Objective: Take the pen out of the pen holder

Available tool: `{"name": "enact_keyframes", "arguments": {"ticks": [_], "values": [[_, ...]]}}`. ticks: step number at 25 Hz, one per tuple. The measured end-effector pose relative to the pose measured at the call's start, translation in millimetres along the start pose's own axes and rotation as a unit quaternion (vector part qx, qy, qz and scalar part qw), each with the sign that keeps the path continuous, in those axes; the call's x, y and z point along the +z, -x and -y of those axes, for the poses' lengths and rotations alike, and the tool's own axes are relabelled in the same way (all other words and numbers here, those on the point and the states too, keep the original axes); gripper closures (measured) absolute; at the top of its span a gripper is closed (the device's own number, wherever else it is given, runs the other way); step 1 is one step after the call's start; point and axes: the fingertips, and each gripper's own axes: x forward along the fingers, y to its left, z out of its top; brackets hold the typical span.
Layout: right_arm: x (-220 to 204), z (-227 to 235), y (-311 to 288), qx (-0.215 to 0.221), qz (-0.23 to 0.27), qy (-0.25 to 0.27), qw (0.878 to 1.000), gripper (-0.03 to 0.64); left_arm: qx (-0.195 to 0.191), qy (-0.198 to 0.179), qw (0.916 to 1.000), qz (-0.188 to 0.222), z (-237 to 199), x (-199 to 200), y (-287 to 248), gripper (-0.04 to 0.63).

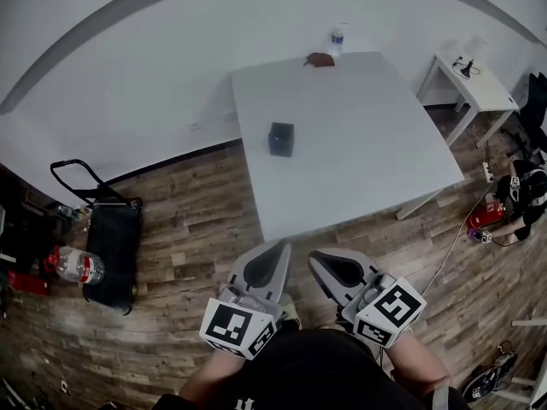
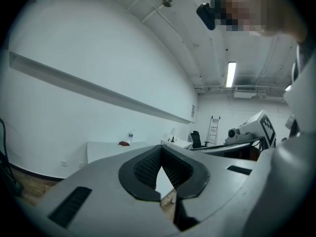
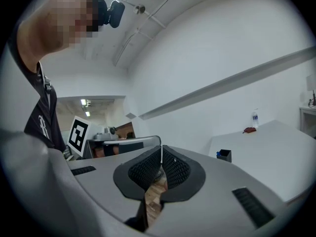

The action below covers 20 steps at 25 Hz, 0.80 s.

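The dark square pen holder (image 1: 281, 139) stands on the white table (image 1: 359, 152), toward its left side. In the right gripper view the pen holder (image 3: 224, 155) shows a small blue pen end (image 3: 217, 154) at its rim. In the head view the pen cannot be made out. My left gripper (image 1: 275, 248) and right gripper (image 1: 317, 257) are held side by side over the wooden floor, short of the table's near edge and well away from the holder. Both are shut with nothing between the jaws. The left gripper (image 2: 160, 150) points toward the table (image 2: 106, 151); the right gripper (image 3: 161, 150) does too.
A water bottle (image 1: 337, 41) and a small reddish-brown object (image 1: 320, 59) sit at the table's far edge. A small white side table (image 1: 474, 88) stands at the right. On the floor at the left are a black cart (image 1: 111, 237) and a large bottle (image 1: 79, 266). Cables lie at the right.
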Motion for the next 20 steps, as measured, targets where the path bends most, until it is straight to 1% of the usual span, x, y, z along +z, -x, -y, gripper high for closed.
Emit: {"name": "enact_keyframes", "arguments": {"ticks": [5,10,20], "values": [[2.6,12.4,-29.3,-0.016,-0.004,0.001,1.000,0.600,-0.013,0.004,0.9999,0.000,-27.5,1.5,-10.5,0.588],[3.5,12.4,-56.1,-0.016,-0.012,0.005,1.000,0.600,-0.013,0.011,0.9998,0.003,-55.3,4.3,-11.8,0.589],[8.6,30.0,-86.5,-0.009,-0.019,0.004,1.000,0.600,-0.010,0.014,0.9999,0.003,-80.3,7.4,-25.2,0.589]]}}
